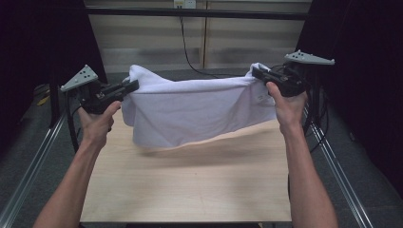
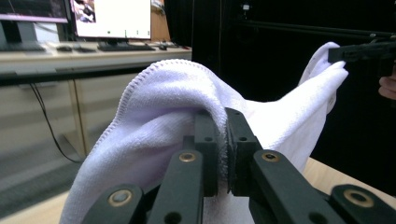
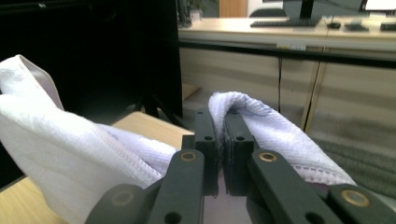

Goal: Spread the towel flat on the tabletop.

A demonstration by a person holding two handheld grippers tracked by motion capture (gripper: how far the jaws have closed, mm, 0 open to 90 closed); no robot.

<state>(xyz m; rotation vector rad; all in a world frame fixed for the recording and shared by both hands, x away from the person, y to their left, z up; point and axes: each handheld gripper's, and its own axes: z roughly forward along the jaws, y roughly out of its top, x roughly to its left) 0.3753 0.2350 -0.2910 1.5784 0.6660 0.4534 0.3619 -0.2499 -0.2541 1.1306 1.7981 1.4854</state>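
Note:
A white towel hangs stretched between my two grippers above the wooden table, its lower edge sagging just over the tabletop. My left gripper is shut on the towel's left corner; in the left gripper view the jaws pinch the cloth. My right gripper is shut on the right corner; the right gripper view has its jaws clamped on a fold of towel. The right gripper also shows far off in the left gripper view.
Metal rails run along both sides of the table. A black cable hangs down the back wall. Desks with monitors and keyboards stand beyond the table. Dark curtains flank the workspace.

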